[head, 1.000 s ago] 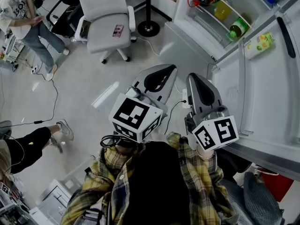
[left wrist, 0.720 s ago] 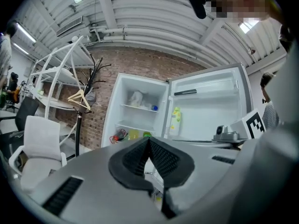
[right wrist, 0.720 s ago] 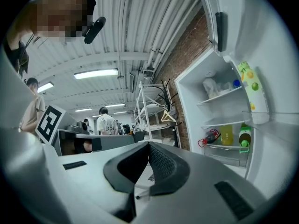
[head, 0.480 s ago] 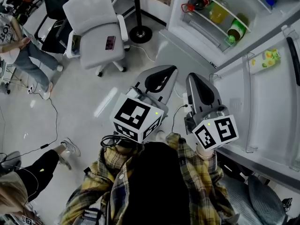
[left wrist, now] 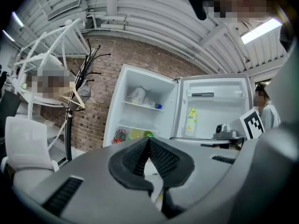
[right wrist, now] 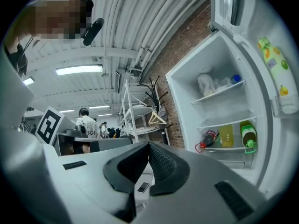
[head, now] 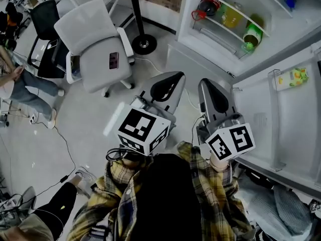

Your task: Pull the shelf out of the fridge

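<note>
The white fridge stands open at the top right of the head view, and in the left gripper view the fridge is straight ahead at a distance. In the right gripper view a clear upper shelf carries a bag and a small bottle. A lower shelf sits above several bottles. My left gripper and right gripper are held side by side, level, short of the fridge. Both are shut and empty: the left gripper and right gripper have their pads pressed together.
The open fridge door with a yellow pouch stands to my right. A white office chair with a phone on its seat and a black pole stand are to the left. People and cables are further left.
The head view has shifted: the chair and floor slid left and down, and the fridge interior sits more in front. Both grippers stayed shut and side by side.
</note>
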Demonstrator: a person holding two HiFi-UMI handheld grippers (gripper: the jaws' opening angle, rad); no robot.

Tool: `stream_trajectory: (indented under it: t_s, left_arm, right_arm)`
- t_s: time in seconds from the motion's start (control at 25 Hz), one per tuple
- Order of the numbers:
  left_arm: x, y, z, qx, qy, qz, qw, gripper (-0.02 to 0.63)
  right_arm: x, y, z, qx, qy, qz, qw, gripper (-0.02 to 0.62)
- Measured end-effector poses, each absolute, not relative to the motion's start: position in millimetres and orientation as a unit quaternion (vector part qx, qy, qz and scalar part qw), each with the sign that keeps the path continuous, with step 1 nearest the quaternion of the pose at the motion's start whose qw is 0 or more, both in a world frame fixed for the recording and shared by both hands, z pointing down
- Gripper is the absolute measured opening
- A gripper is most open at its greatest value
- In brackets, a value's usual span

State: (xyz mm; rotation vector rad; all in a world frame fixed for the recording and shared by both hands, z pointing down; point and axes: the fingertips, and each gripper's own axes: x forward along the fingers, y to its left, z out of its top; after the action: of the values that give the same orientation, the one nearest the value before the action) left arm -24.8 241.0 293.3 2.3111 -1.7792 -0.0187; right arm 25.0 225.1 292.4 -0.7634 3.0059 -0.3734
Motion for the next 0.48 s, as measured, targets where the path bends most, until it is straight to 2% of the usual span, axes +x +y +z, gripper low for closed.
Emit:
stream_trajectory:
  t_s: [0.48]
  left_arm:
    - [-57,216,315,0.802,-0.581,0.003,0.138,0.003]
  right_arm:
    - [-12,203,315,-0.263,0.955,-0.133,-0.017,0.018]
